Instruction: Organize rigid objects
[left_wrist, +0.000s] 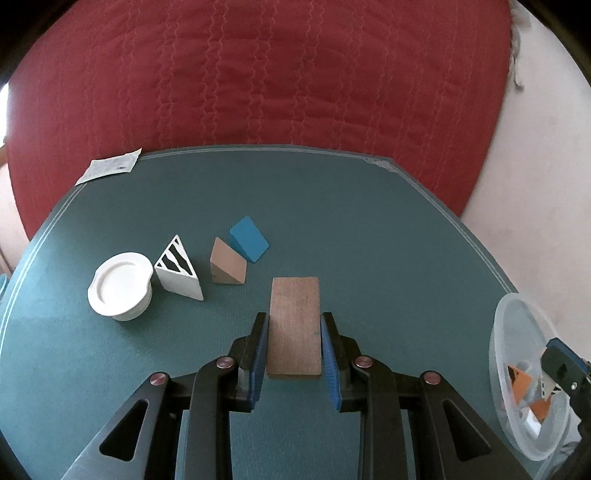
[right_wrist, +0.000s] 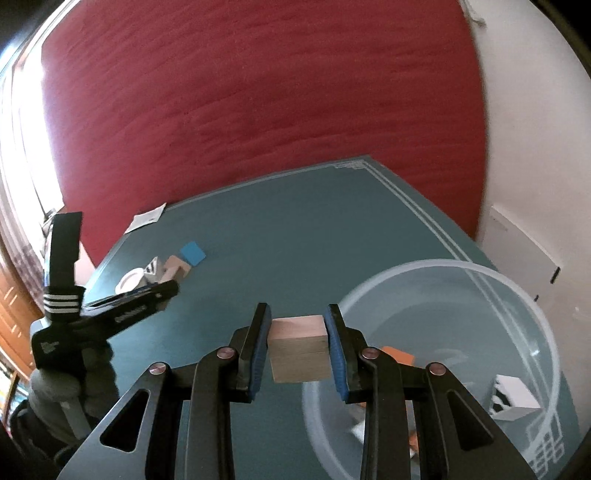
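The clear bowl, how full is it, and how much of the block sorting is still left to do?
Done: the clear bowl already holds orange and black-and-white pieces. In hand: the left claw grips a flat brown block, and the right claw grips a pale wooden cube beside the bowl's rim. Left on the green table: the blue wedge, tan wedge, striped white wedge and white round dish.

Both views ride a hand-held gripper and look forward and steeply down along its fingers, close over the green desk (left_wrist: 369, 221). The left wrist view faces the red bed cover (left_wrist: 295, 74) at 12 o'clock, with the clear tub (left_wrist: 517, 332) at 4 o'clock. The right wrist view holds that tub (right_wrist: 461, 288) near, at 4 o'clock, and shares the blue wedge (right_wrist: 192, 253), seen at 10 o'clock.
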